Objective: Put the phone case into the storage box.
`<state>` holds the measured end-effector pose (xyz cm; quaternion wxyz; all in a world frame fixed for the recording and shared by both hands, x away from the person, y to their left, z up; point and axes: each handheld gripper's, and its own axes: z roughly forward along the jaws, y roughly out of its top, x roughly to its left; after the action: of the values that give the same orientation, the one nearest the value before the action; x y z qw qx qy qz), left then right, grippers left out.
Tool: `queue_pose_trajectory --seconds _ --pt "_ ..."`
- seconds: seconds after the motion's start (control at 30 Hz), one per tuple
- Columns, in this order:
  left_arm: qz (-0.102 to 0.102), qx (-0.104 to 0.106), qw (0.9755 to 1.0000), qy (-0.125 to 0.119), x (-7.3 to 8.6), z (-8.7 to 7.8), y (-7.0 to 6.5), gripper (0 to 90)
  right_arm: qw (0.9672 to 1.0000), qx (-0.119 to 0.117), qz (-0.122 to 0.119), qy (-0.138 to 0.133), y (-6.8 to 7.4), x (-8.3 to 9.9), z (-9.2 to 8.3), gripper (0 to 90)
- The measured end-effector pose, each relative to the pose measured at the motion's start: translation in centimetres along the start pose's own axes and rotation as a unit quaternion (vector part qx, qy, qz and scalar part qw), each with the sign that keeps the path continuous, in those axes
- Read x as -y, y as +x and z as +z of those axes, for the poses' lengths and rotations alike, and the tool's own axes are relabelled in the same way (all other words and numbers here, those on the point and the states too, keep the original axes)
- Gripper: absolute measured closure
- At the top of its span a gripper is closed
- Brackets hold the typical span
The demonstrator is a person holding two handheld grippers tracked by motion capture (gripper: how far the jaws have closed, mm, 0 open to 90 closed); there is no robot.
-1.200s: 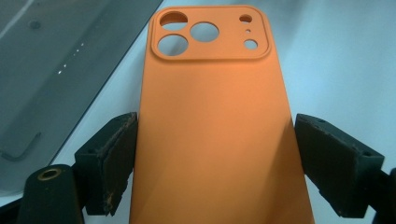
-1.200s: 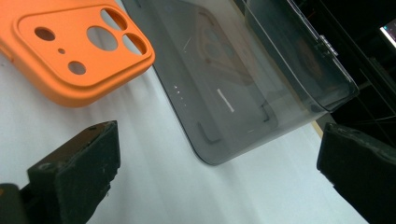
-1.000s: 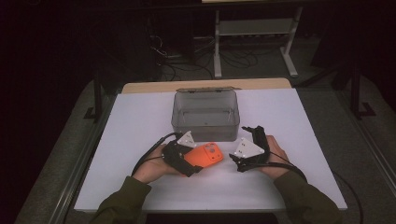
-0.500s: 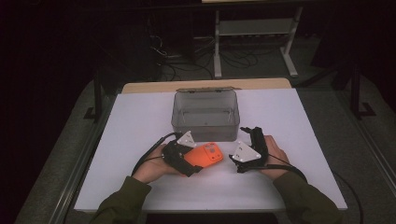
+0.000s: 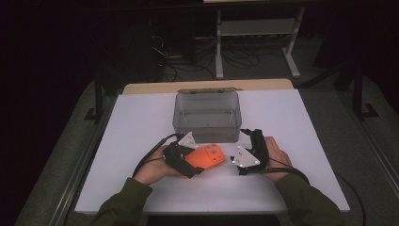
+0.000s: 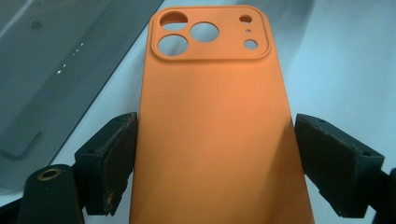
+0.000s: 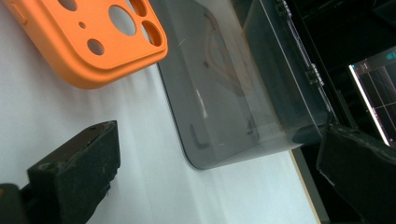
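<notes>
1. We take the clear plastic box [image 5: 207,115] as our landmark; it stands open on the white table [image 5: 141,122], towards the far side.
2. On the near side of the box, just short of its front wall, we see the orange phone case [image 5: 205,157], camera cutouts pointing towards the box's right front corner.
3. The left gripper [image 5: 181,157] sits near-left of the box and is clenched on the case: in the left gripper view, its two black pads [image 6: 109,163] press the case's long edges [image 6: 219,140].
4. The right gripper [image 5: 249,150] rests on the table off the box's near-right corner, well clear of the case; in the right gripper view its jaws stand wide apart with nothing between them.
5. In that same view, the case [image 7: 88,42] lies just beside the box wall [image 7: 233,93], though we cannot tell whether they touch.
</notes>
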<state>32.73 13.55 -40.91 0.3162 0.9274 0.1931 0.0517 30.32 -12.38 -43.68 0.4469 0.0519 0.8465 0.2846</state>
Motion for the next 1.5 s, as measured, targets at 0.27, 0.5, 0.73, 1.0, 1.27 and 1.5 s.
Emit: queue_pose_trajectory --seconds 0.27,0.5,0.73,1.0,1.27,1.5 --pt "-0.001 0.000 1.0000 -0.002 0.0 -0.1 0.0 16.0 0.9992 0.014 -0.038 0.002 0.3 -0.3 0.0 0.0" --pt "-0.001 0.000 1.0000 -0.003 0.0 -0.1 0.1 16.0 0.9976 0.027 -0.064 0.005 0.6 -0.5 -0.1 0.0" --pt "-0.003 0.000 1.0000 -0.004 0.0 -0.2 0.1 16.0 0.9955 0.038 -0.087 0.004 0.8 -0.6 -0.1 0.0" --pt "-0.008 -0.001 0.9999 -0.010 0.0 -0.3 0.2 16.0 0.9916 0.053 -0.118 0.004 1.2 -0.8 -0.1 0.0" --pt "-0.013 -0.004 0.9998 -0.013 0.0 -0.4 0.4 16.0 0.9910 0.056 -0.121 0.004 1.5 -0.9 -0.1 0.0" --pt "-0.019 -0.005 0.9997 -0.015 0.1 -0.5 0.5 16.0 0.9905 0.053 -0.127 0.003 1.8 -1.1 0.0 0.0"
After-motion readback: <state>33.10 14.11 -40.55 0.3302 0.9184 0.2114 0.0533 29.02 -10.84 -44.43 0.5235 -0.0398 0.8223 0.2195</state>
